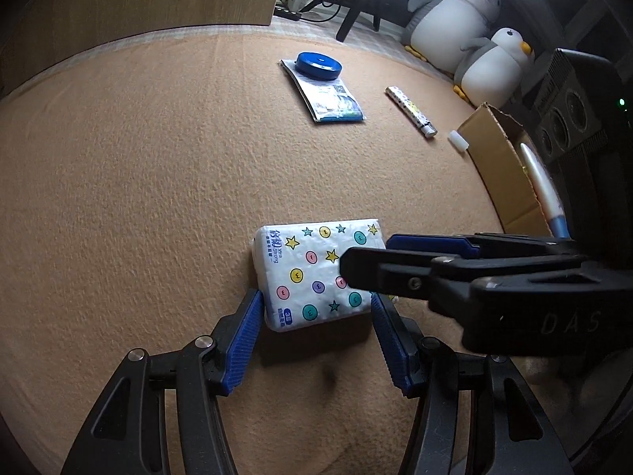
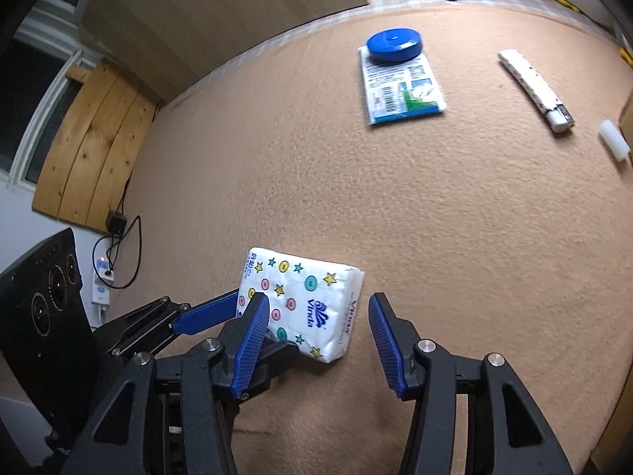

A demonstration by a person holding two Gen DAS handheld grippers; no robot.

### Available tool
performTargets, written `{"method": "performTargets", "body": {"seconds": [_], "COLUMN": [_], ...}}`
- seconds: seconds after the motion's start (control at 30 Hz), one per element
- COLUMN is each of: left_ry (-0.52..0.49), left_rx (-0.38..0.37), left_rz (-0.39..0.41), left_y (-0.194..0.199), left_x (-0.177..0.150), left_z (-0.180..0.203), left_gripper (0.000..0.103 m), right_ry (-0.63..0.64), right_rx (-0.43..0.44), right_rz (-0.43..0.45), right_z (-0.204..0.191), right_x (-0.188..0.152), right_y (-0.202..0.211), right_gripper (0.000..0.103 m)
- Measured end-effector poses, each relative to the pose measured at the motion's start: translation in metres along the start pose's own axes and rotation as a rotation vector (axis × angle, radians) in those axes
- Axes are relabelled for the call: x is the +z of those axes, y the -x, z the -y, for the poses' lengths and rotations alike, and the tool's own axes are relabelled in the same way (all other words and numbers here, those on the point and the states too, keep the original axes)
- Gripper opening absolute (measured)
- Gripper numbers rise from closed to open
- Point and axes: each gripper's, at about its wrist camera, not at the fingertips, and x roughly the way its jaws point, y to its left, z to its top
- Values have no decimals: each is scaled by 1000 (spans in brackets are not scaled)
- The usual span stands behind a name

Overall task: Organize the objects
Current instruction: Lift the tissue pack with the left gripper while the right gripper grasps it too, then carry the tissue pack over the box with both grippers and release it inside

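Tan carpet (image 1: pixel 158 198) covers the whole work area, with two plush penguins (image 1: pixel 467 23) at the back edge. Left gripper (image 1: pixel 316 308) has its blue pads pressed on both sides of a tissue pack (image 1: pixel 316 273) with stars and dots, so it's gripping it just above the carpet. Right gripper (image 2: pixel 318 316) sits spread wide around the pack's near end, not squeezing. Farther off: a blue round lid (image 1: pixel 319 65) on a flat packet (image 1: pixel 328 99), a lighter (image 1: pixel 411 111), and a cardboard box (image 1: pixel 502 166) at the right.
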Motion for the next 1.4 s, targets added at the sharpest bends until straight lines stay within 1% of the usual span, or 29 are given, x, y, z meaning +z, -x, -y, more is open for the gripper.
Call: {"method": "performTargets", "body": {"seconds": [0.27, 0.4, 0.5, 0.77, 0.87, 1.07, 1.27, 1.4], "left_ry": [27, 28, 39, 14, -9, -64, -147, -197], "left_rx": [-23, -22, -33, -48, -56, -88, -133, -173], "left_rz": [-1, 2, 3, 41, 61, 94, 118, 121], "left_y": [-2, -3, -2, 11, 17, 25, 26, 23], "left_x": [0, 1, 1, 8, 14, 25, 40, 46], "left_z": [-6, -4, -3, 19, 33, 70, 123, 162], "left_gripper": [60, 59, 56, 55, 55, 55, 55, 55], "right_ry": [19, 22, 28, 61, 60, 26, -12, -46], "right_rx": [-9, -18, -33, -70, -82, -97, -126, -153], "right_rz": [-7, -6, 7, 69, 100, 170, 242, 287], "right_z": [-8, -8, -10, -11, -8, 16, 40, 64], "right_x": [2, 2, 1, -3, -4, -6, -10, -17], "right_y": [-6, -6, -2, 24, 38, 77, 118, 151], "right_gripper": [46, 41, 41, 41, 41, 41, 41, 41]}}
